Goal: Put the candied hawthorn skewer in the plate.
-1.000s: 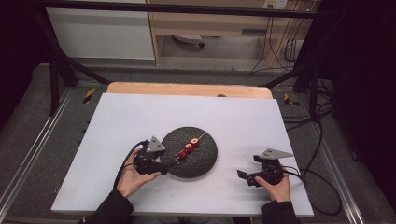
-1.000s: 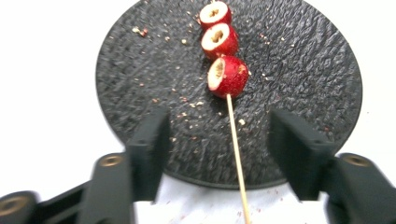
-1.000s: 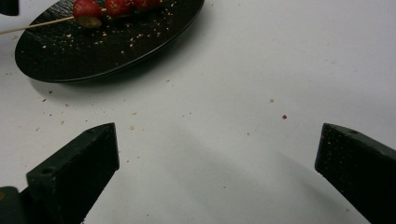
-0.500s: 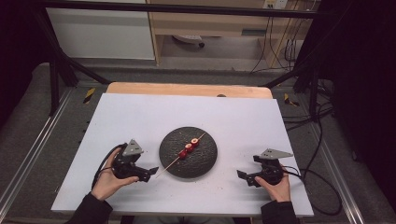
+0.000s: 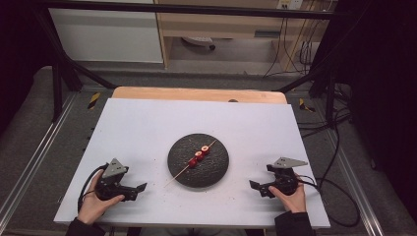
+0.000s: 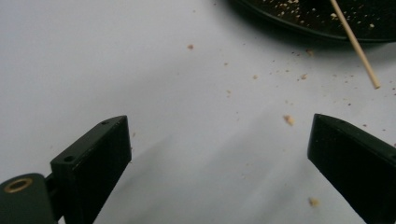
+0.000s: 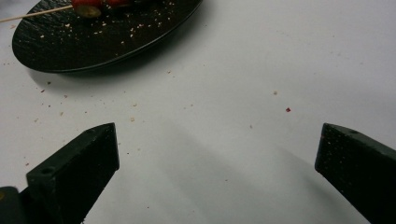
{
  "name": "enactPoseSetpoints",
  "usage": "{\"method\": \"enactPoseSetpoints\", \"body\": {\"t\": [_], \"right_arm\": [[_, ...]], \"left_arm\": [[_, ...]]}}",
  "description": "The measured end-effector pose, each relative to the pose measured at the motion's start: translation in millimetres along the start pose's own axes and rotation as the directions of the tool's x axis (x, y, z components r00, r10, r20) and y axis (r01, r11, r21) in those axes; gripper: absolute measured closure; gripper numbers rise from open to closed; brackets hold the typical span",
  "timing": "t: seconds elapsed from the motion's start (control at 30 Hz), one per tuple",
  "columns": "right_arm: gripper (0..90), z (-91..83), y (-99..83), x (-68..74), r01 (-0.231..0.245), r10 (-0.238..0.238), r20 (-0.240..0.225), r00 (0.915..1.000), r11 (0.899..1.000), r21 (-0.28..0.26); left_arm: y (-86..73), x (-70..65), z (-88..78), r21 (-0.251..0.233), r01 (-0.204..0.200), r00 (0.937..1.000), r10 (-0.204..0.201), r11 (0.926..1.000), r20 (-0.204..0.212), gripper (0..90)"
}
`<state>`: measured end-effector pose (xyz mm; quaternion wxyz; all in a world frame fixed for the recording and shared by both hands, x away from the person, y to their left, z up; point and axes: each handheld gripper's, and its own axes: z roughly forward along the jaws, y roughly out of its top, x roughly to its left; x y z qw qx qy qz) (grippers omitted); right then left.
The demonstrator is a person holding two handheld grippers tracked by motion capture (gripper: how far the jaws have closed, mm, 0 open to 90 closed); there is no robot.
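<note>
The white table [image 5: 147, 128] is evenly and brightly lit from overhead, while the surroundings are left dim, almost black at the left and right edges of the high view. That view is rendered soft and slightly grainy. In both gripper views, broad, soft-edged grey shadows are cast on the white surface between the near jaws, which are slightly blurred. A faint sheen is seen on the dark plate [image 7: 116, 42].
</note>
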<state>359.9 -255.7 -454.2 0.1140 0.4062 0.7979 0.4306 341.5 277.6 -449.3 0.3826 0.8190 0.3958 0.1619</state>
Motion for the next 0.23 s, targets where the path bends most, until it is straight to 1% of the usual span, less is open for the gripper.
{"method": "enactPoseSetpoints", "body": {"t": [0.03,0.13,0.23], "right_arm": [[0.5,0.1,-0.1,0.1,0.000,0.000,0.001,1.0000,1.000,0.001],[0.6,-0.5,-0.4,1.0,-0.007,0.007,-0.005,1.0000,1.000,0.012],[0.5,-0.8,-0.7,0.7,0.005,-0.005,-0.006,1.0000,1.000,0.015]], "left_arm": [[-1.6,0.8,0.0,-0.003,0.006,1.0000,-0.006,1.0000,0.000,5.8],[-3.5,2.6,-0.6,0.001,0.007,0.9999,-0.007,1.0000,-0.009,5.9],[-3.1,2.2,-0.8,-0.005,0.000,1.0000,0.000,1.0000,-0.007,5.8]]}}
